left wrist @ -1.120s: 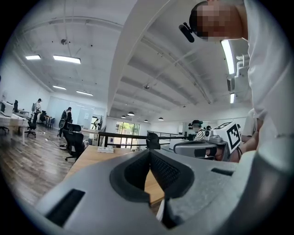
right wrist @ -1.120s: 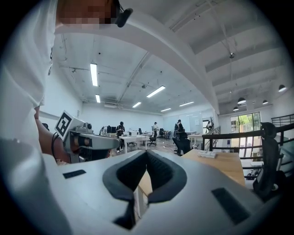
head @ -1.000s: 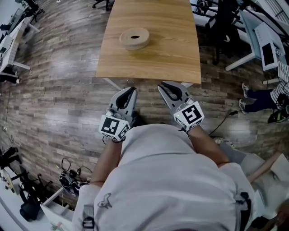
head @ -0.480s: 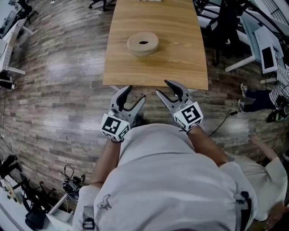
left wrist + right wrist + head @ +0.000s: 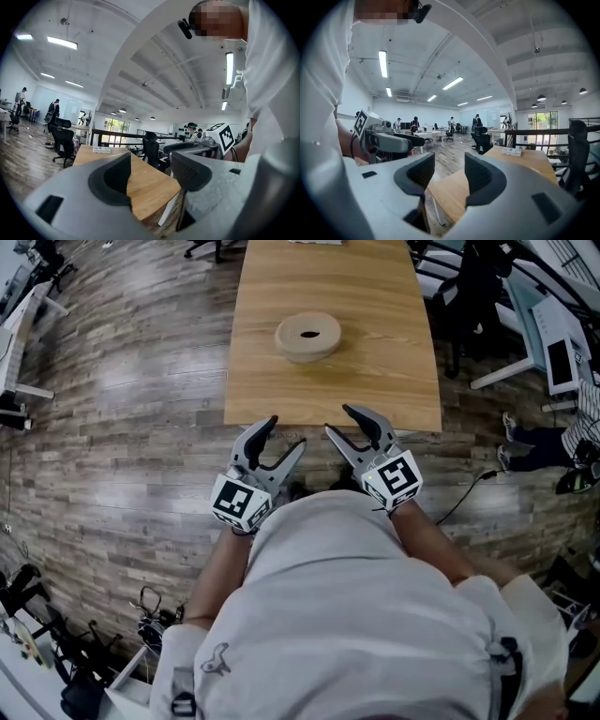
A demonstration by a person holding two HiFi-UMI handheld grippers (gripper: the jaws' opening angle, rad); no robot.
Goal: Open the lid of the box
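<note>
L gripper (image 5: 287,432), R gripper (image 5: 338,420): jaws just opened wide, nothing between. Well short of box (image 5: 306,354). Risk: lifting lid (image 5: 324,330) w/o pinning box, dragging it whole.

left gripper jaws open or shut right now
Open: the left gripper has just been opening; its dark pads stand apart, nothing between them, only the light wooden table beyond.

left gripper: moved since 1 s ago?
Yes. The left gripper has advanced toward the table; its tips now reach the table's near edge. Its jaws have just been opening, with nothing between them.
</note>
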